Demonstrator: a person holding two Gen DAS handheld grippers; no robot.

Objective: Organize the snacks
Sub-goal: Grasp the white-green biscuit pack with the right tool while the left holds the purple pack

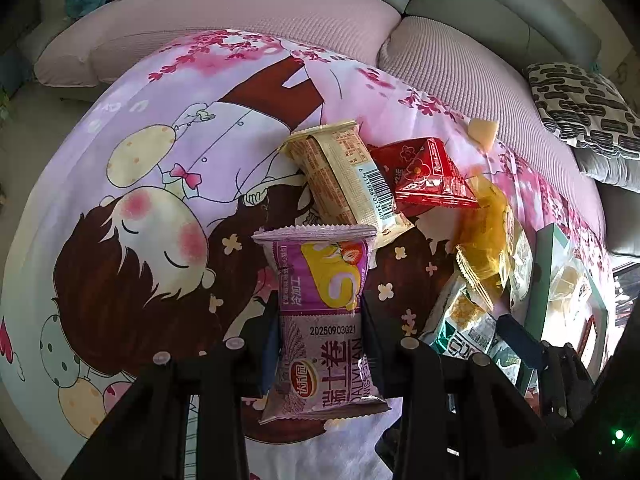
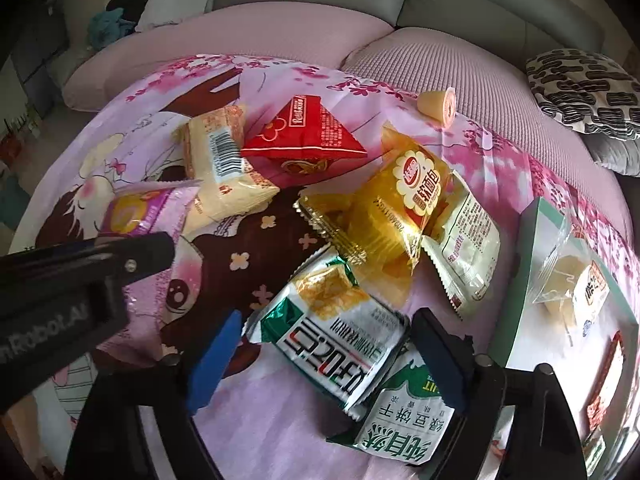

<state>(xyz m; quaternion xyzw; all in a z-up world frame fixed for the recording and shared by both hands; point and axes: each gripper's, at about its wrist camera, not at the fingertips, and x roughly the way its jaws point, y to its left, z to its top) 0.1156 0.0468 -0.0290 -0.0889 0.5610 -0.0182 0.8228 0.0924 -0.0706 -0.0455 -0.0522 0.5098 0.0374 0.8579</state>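
Straddling the green-and-white packet [image 2: 332,344], the right gripper [image 2: 320,356] stands wide, pads flanking its short sides, not pressing; the left gripper [image 1: 320,344] clamps the purple packet [image 1: 324,320].

Both grippers point steeply downward, side by side.
The left gripper [image 1: 320,344] has its fingers [image 1: 272,344] clamped tight on a purple snack pack [image 1: 320,320]; the right gripper [image 2: 324,356] has blue fingers [image 2: 214,354] spread wide, straddling a green-and-white packet [image 2: 332,344].
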